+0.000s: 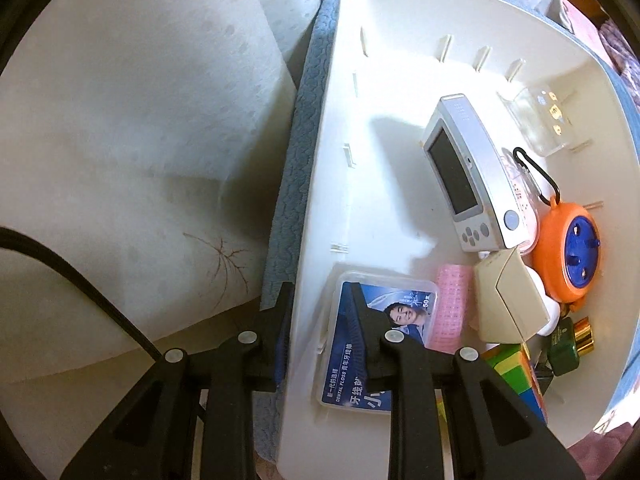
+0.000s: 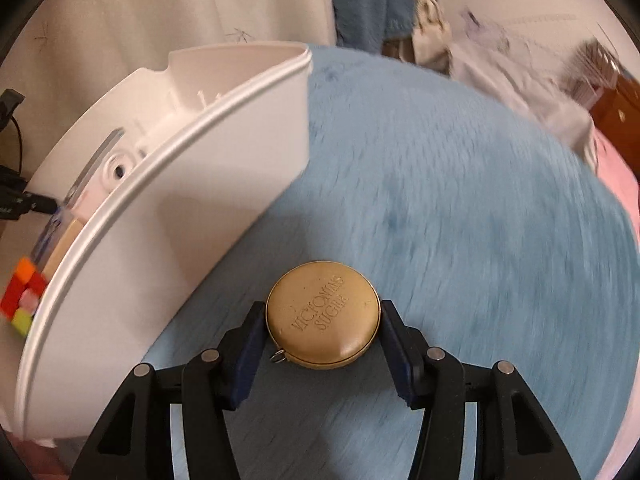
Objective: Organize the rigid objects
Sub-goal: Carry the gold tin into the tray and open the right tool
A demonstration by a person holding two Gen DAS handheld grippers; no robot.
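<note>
My right gripper (image 2: 322, 308) is shut on a round gold tin (image 2: 324, 316) with raised lettering, its pads against both sides, just above a fluffy blue blanket (image 2: 460, 200). To its left stands a white plastic bin (image 2: 160, 208). My left gripper (image 1: 320, 292) points straight down and straddles the bin's left wall (image 1: 308, 280), narrowly shut on it. Inside the bin (image 1: 392, 184) lie a dental floss box (image 1: 396, 312), a silver handheld console (image 1: 464, 172), an orange and blue round case (image 1: 572, 252), a pink roller (image 1: 452, 300), a beige box (image 1: 508, 300) and a colour cube (image 1: 516, 372).
A clear plastic box (image 1: 540, 116) and a small green and gold bottle (image 1: 568, 344) also lie in the bin. A white patterned cloth (image 1: 140, 140) hangs left of the bin, crossed by a black cable (image 1: 80, 276). Crumpled cloth and clutter (image 2: 520, 60) lie beyond the blanket.
</note>
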